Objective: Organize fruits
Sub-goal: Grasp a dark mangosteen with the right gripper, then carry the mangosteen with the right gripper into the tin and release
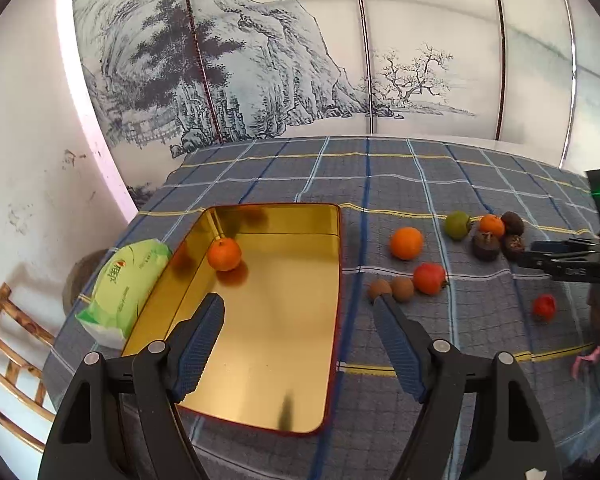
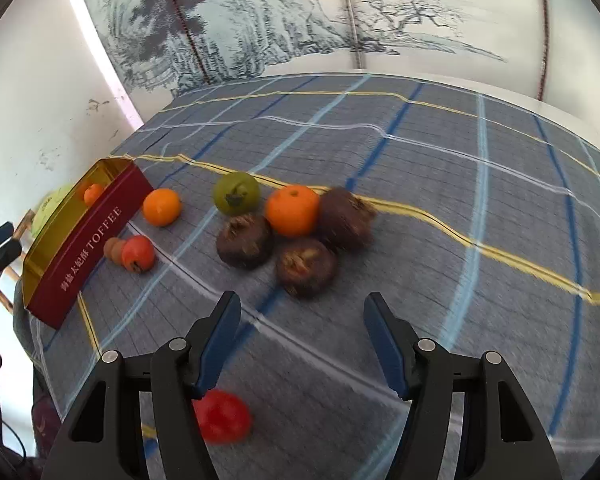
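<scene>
Two grippers, both with jaws spread apart and holding nothing: the left gripper hangs over the near half of one tin, the right gripper hangs over the cloth just short of a fruit cluster. Nearest the right gripper lies one red fruit, apart from the rest. Beyond it sit three dark brown fruits touching one orange, with one green fruit just beside them. Toward the tin lie a second loose orange, another red fruit and two small tan fruits, side by side. A third orange rests inside the gold-lined tin, at its far left corner. The tin's long axis runs away from the left camera. A green tissue pack lies left of the tin. The grey plaid cloth covers a table; behind stands a screen painted with ink mountains and trees.
</scene>
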Motion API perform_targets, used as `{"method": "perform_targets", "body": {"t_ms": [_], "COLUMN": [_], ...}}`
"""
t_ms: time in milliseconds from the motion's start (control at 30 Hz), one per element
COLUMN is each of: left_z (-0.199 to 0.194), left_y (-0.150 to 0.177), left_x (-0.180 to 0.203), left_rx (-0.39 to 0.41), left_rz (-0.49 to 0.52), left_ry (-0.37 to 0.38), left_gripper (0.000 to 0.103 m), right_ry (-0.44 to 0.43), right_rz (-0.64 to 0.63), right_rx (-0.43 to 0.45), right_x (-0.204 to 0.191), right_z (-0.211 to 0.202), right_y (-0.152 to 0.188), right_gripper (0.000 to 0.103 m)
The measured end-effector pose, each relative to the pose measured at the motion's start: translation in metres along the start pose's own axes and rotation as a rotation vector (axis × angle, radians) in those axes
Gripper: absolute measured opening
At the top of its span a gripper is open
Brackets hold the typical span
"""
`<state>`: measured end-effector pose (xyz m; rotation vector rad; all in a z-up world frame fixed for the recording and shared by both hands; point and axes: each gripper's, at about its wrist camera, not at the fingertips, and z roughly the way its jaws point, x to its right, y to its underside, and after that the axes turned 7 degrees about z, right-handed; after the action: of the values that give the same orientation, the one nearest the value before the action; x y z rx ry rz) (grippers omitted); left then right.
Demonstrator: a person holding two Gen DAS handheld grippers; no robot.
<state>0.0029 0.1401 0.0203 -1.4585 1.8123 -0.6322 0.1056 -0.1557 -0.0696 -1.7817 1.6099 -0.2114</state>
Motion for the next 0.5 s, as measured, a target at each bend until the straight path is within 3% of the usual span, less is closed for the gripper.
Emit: {"method": "perform_targets", "body": {"t_ms": [200,300,367,433,500], "left_z": [0.0,-0.002,-0.009,-0.018,-0.03], "left_y": [0.012,0.019,0.025,0.03,0.035], "left_x": [0.0,-0.001,0.0,0.002,0.005], "left_rx": [-0.022,-0.02,0.004,0.027,0.061], "left_rz": [-0.06,-0.115,-0.164,-0.186,-0.199], "left_ry": [0.045,0.098,0.123,0.098,0.084], "left_gripper": [0.074,0.074,0.074,0.09,0.097], "right_ry": [0.02,0.031,0.028,0.033,0.0], "right_rz": [-0.032,-0.072,-0.068,-0.078,-0.066], "right_rx": [-0.023,-0.02,-0.034,-0.034,-0.011], "right_x": [0.002,0.002,0.003,0.0,-0.004], "right_z": [0.017,0.019,0.017,0.008,-0.011], "right_y": [-0.012,-0.016,-0.015,-0.011,-0.006], "right_gripper": [0.061,0.039,0.038,0.038,0.038]}}
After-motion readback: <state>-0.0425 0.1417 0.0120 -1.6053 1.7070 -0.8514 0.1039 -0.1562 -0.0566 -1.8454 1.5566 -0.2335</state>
